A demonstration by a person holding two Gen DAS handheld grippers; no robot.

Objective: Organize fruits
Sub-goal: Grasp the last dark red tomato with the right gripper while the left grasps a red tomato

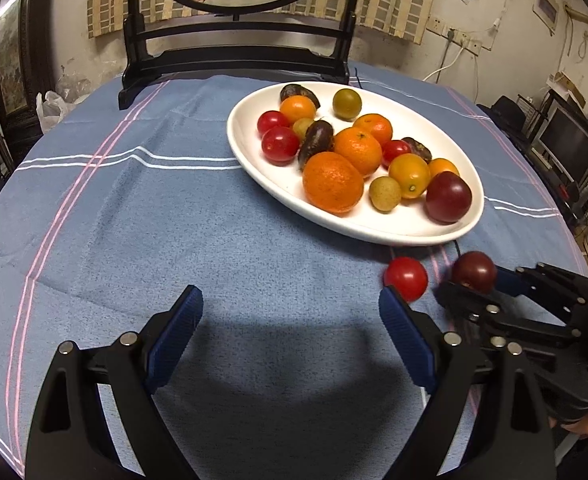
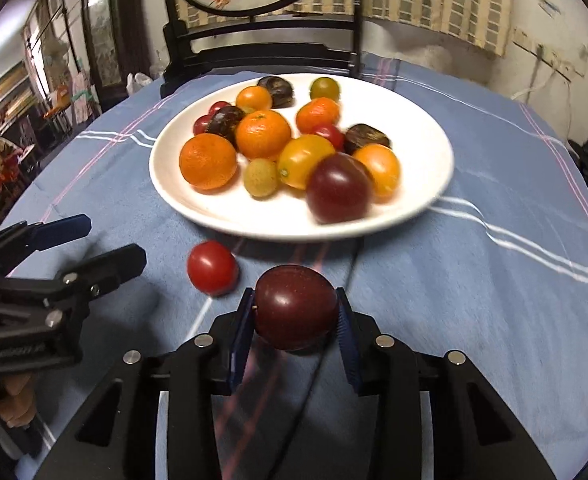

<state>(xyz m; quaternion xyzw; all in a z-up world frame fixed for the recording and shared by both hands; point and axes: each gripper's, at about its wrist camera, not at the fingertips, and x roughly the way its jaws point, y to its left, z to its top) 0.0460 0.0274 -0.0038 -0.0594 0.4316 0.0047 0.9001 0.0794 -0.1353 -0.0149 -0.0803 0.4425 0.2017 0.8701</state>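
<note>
Your right gripper pinches 1 dark plum, left gripper gapes wide; squeeze harder and it'll bruise or pop out.

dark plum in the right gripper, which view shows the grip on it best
The right wrist view: the dark plum sits close and centred, clamped between both blue pads of the right gripper. In the left wrist view the plum is small near the right edge, with the right gripper partly hiding it.
</note>
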